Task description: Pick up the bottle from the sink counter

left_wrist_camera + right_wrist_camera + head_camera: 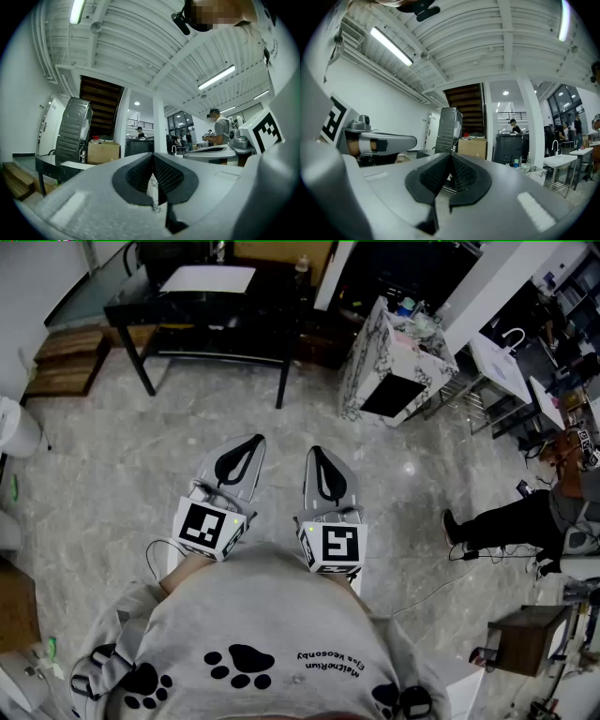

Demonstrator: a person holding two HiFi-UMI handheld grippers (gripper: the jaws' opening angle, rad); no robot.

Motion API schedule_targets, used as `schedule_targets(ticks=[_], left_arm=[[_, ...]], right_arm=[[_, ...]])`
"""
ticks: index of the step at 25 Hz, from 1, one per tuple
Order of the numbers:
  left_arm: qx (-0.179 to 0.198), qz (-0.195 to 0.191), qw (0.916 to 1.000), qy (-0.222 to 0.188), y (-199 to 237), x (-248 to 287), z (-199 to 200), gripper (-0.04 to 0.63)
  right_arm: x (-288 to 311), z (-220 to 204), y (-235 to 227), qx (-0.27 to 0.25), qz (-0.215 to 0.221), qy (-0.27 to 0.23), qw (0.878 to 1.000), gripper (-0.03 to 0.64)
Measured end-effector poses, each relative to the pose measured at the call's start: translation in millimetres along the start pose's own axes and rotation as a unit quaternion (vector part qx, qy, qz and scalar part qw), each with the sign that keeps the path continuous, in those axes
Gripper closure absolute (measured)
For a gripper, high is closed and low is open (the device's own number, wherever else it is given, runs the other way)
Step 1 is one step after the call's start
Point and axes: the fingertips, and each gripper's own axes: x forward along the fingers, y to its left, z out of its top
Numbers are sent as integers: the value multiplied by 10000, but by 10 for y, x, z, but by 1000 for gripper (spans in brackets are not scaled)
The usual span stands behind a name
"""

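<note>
Both grippers are held side by side in front of my chest, over the grey stone floor. In the head view the left gripper and the right gripper each have their jaws together, with nothing between them. From the left gripper view the left gripper is shut and empty, and from the right gripper view the right gripper looks the same. The marble-patterned sink counter stands a few steps ahead to the right, with small items on top. A small bottle shows there, far from both grippers.
A black table with a white sheet stands ahead on the left, with wooden steps beside it. A white table and a metal rack lie past the counter. A person's black-clad leg and cables are at the right, near a wooden box.
</note>
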Motion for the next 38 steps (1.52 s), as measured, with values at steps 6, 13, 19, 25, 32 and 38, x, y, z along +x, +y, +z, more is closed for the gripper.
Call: schedule_targets(ticks=[6,13,19,25,32,38], left_arm=[[19,48,10000,-38,-142,110,-3,594],[41,153,9999,-6,-236,222,-36,594],[32,281,9996,58,-160,279,-83,595],[-12,350,9994,23,16,415,-188,595],[-7,277,9996,-55,267,786,-273,595],[-38,243,9997,28,696,1264,-386,595]], right_arm=[[-67,-5,-187,-1,8,-52,10000,617],[-56,-5,-343,32,99,-255,9996,615],[56,12,-360,37,224,-313,9993,615],[247,-11,-421,-37,257,-426,9988,615],[643,-128,-662,-5,107,-377,9992,615],[1291,-219,-819,69,142,-305,9994,615]])
